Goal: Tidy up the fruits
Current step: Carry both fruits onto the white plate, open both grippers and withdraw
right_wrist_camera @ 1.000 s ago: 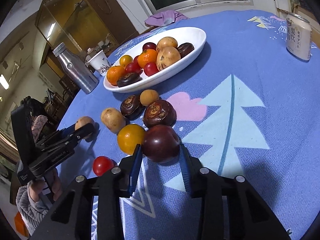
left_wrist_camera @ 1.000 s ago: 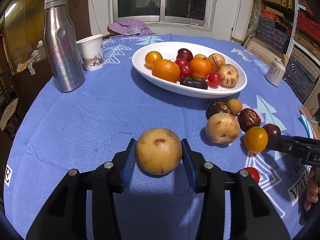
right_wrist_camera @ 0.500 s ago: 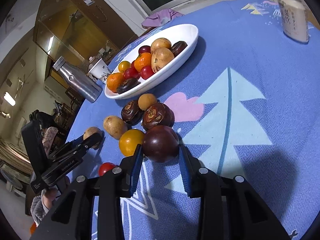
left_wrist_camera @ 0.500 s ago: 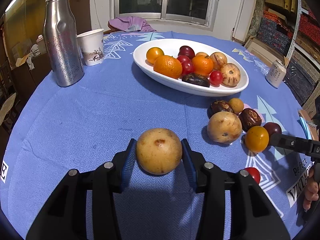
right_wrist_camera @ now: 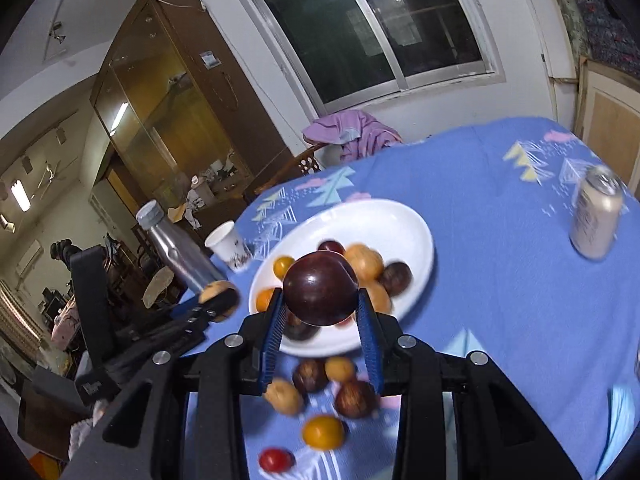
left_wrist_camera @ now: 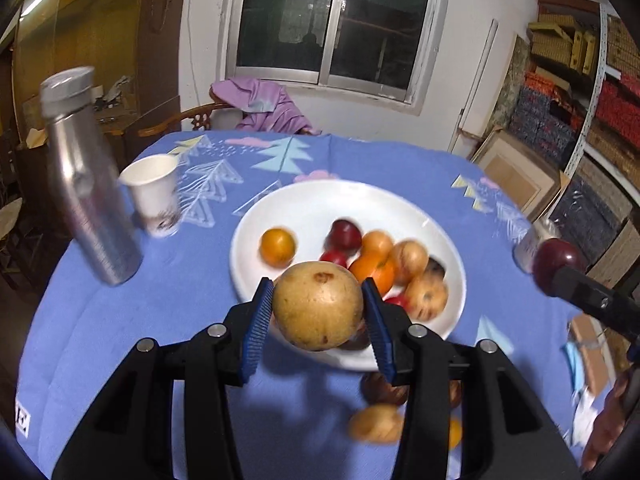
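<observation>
Left wrist view, left gripper (left_wrist_camera: 318, 306) jaws pinching tan fruit (left_wrist_camera: 318, 305), right gripper (right_wrist_camera: 320, 307) jaws clamping dark plum (right_wrist_camera: 320, 294).

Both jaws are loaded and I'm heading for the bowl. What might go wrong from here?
1. The white bowl already holds a pile on its near side; dropping the tan fruit or the dark plum there may knock one over the rim.
2. Both grippers converge on one bowl, so the left gripper and right gripper might collide.
3. Each round fruit is pinched only at its sides and may slip.
</observation>
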Demonstrator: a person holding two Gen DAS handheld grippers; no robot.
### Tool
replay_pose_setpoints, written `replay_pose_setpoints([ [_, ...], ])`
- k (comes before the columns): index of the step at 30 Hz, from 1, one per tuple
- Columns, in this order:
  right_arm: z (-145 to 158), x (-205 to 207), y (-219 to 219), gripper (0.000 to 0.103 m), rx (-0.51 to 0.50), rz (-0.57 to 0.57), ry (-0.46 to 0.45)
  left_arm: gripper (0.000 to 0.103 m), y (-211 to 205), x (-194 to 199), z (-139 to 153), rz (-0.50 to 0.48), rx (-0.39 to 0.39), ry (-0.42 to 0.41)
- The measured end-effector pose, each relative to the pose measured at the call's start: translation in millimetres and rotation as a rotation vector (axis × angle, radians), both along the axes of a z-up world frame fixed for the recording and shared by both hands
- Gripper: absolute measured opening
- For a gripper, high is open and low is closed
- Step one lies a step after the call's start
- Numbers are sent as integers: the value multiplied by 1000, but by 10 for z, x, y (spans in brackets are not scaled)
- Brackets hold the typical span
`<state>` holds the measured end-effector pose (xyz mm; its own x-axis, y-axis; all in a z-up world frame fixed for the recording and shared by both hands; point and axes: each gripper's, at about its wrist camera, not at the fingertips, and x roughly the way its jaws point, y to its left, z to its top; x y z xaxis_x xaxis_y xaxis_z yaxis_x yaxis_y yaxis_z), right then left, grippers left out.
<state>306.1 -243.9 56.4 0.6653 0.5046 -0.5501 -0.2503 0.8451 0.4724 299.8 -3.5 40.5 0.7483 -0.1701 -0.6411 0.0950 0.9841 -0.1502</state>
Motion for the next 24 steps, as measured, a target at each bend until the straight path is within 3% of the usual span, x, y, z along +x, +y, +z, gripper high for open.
replay_pose_setpoints([
  [5, -244, 377, 321, 36, -7, 53, 50, 45, -121, 448, -123, 29, 14, 24],
  [11, -580, 468, 604, 36, -135, 102, 109, 45, -1, 819, -454, 31, -29, 112],
  [12, -600, 477, 619, 37, -144, 105, 113, 45, -7, 823, -462, 28, -26, 108],
  [14, -616, 456, 642, 39, -159, 105, 113, 59, -22, 807, -443, 26, -21, 94],
  [20, -369, 288, 438, 43, -104, 71, 53, 65, -1, 561, -186, 24, -13, 15],
  [24, -93, -58, 163, 72, -62, 9, -50, 84, 116, 135, -68, 55, -18, -42],
])
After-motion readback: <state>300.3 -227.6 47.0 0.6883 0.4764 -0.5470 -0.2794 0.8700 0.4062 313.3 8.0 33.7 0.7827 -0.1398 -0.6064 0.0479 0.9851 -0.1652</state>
